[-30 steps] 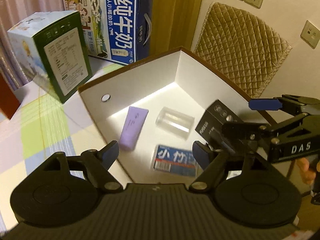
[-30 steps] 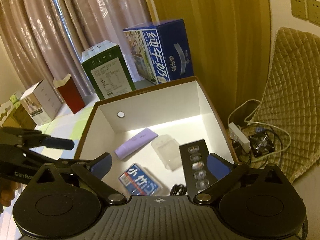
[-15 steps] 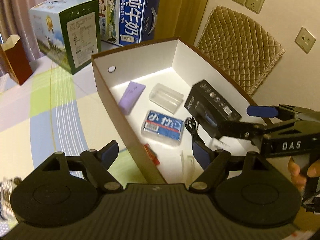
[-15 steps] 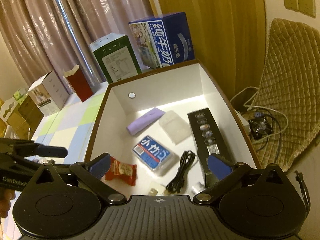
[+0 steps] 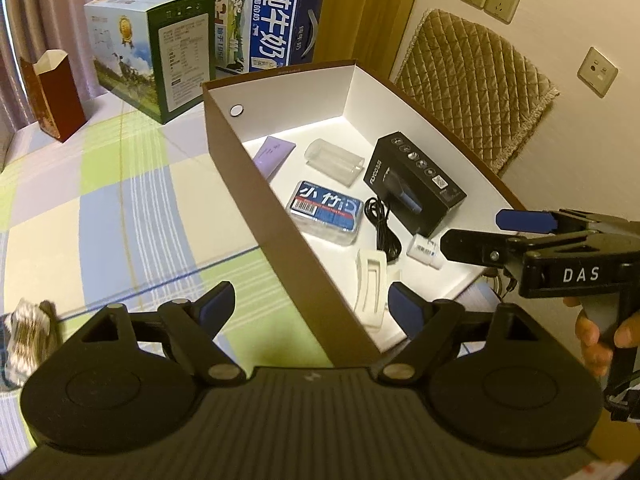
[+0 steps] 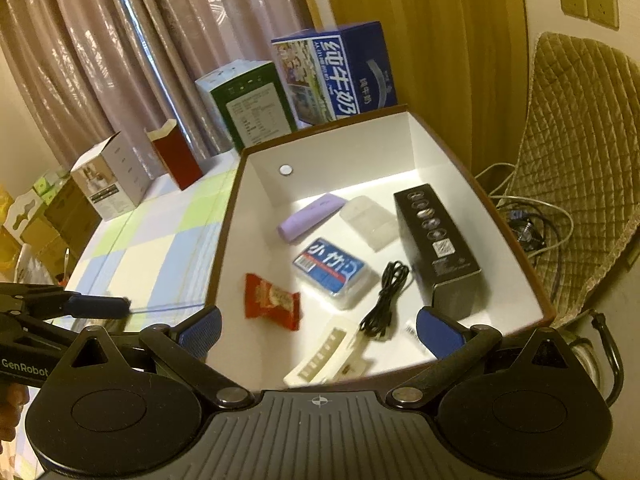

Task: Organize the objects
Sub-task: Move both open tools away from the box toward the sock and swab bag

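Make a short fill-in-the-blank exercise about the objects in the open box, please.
1. The black cable lies between the blue-labelled pack and the ____ box.
2. The red snack packet lies ____ the white-lined box.
3. Neither tongs hold ____.

Missing words: black; inside; anything

Brown cardboard box [image 6: 516, 236], matt white inside. Black rectangular carton [image 6: 438, 240], satin sheen. Red foil snack packet [image 6: 272, 300], crinkled, glossy. Checked pastel cloth [image 5: 100, 208], matt weave. Quilted tan fabric pad [image 5: 476, 84].
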A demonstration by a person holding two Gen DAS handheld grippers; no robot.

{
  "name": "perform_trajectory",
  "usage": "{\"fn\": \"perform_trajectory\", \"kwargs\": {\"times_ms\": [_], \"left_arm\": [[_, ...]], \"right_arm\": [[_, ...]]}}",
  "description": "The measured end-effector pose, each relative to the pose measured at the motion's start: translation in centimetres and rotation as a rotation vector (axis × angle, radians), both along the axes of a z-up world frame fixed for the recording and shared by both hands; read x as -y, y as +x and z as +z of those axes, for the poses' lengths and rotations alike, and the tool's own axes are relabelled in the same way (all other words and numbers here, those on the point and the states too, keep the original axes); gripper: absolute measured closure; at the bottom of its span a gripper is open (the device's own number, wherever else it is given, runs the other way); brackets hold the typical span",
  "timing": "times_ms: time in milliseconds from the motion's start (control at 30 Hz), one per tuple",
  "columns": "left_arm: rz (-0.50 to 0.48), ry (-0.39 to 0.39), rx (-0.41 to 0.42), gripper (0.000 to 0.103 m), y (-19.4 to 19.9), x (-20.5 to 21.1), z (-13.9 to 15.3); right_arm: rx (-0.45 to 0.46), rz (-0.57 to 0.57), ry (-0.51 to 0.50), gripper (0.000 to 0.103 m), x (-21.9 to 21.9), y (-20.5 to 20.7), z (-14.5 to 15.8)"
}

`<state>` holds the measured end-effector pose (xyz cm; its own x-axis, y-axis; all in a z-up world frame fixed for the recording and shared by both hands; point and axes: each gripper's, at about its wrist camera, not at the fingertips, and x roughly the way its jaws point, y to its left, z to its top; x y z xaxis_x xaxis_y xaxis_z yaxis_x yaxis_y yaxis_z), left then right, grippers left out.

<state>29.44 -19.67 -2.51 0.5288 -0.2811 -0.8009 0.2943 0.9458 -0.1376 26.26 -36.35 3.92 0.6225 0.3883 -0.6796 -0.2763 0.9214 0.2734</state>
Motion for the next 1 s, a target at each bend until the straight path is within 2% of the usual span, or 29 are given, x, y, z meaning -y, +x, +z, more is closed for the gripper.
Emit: {"fn": "perform_trajectory", "kwargs": {"times_ms": [333, 567, 1000], "left_arm": [[0.028, -0.008, -0.006, 0.022, -4.1, -3.6, 0.2], [0.073, -0.007, -0.006, 0.022, -6.6, -7.3, 0.4], [0.21, 0.019, -0.019, 0.021, -10.6, -15.3, 0.3]], "right_arm": [[-0.008, 0.035, 0.009, 0.002, -3.3, -3.7, 0.3], [-0.011, 0.09, 0.003, 0.002, -7.1, -5.8, 0.4], [-0.056, 0.263, -0.005, 0.002, -16.2, -7.4, -1.9]]}}
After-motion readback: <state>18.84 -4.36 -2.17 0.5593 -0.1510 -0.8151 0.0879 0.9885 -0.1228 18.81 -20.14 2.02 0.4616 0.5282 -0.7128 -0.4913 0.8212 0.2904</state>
